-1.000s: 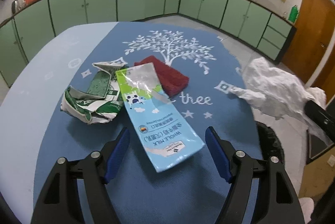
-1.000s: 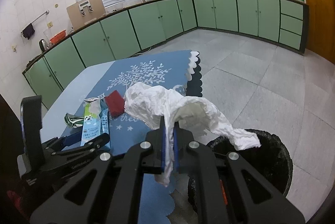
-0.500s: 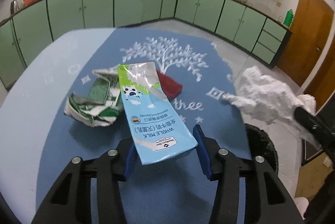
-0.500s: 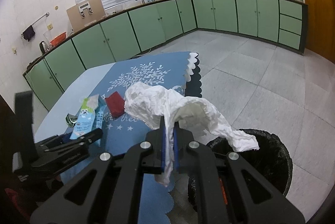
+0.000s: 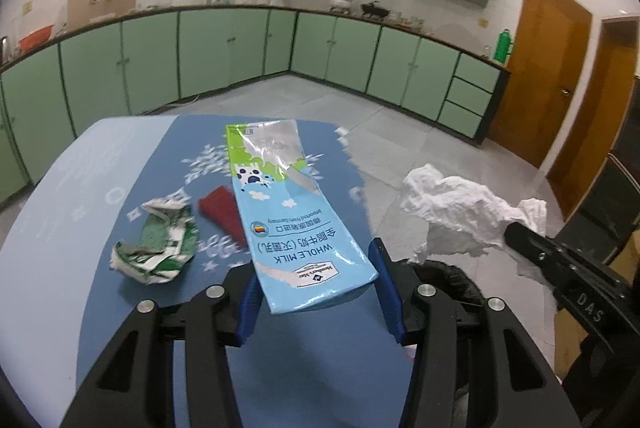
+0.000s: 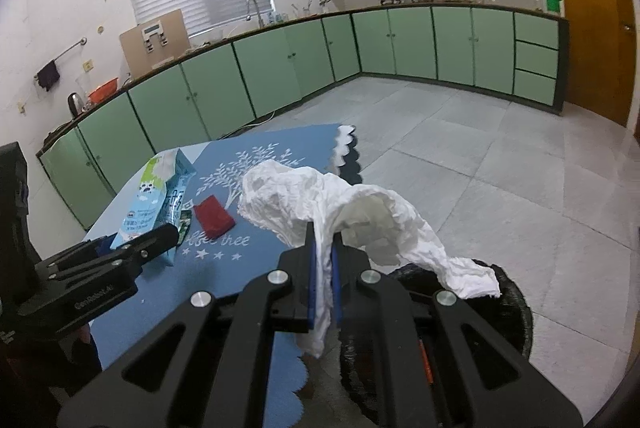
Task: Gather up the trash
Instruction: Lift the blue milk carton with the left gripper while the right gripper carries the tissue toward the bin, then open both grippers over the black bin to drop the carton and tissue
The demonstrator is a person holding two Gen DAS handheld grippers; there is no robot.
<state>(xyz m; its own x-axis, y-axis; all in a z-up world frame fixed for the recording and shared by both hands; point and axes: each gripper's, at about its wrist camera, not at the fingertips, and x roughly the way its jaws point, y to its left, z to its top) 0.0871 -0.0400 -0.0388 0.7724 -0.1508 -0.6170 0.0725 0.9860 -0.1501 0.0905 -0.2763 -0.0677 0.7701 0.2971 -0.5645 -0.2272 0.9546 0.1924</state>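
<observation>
My left gripper [image 5: 316, 284] is shut on the bottom end of a flattened blue and green whole-milk carton [image 5: 288, 212], lifted off the blue tablecloth [image 5: 132, 316] and tilted up. The carton [image 6: 150, 204] also shows at the left of the right wrist view, above the left gripper [image 6: 132, 248]. My right gripper [image 6: 324, 268] is shut on a crumpled white tissue [image 6: 344, 204], which hangs over the near rim of a black bin [image 6: 508, 312]. The tissue [image 5: 460, 212] and the bin [image 5: 452, 280] appear right of the table.
A crushed green and white carton [image 5: 156, 244] and a red sponge [image 5: 222, 212] lie on the tablecloth. The sponge [image 6: 212, 214] sits beside the tree print. Green cabinets [image 6: 280, 64] line the walls, with tiled floor [image 6: 500, 156] beyond the table and a wooden door [image 5: 552, 76] right.
The left gripper closed on the milk carton and lifted it off the cloth, tilting it up. The right gripper with the tissue shifted slightly, still above the bin's edge.
</observation>
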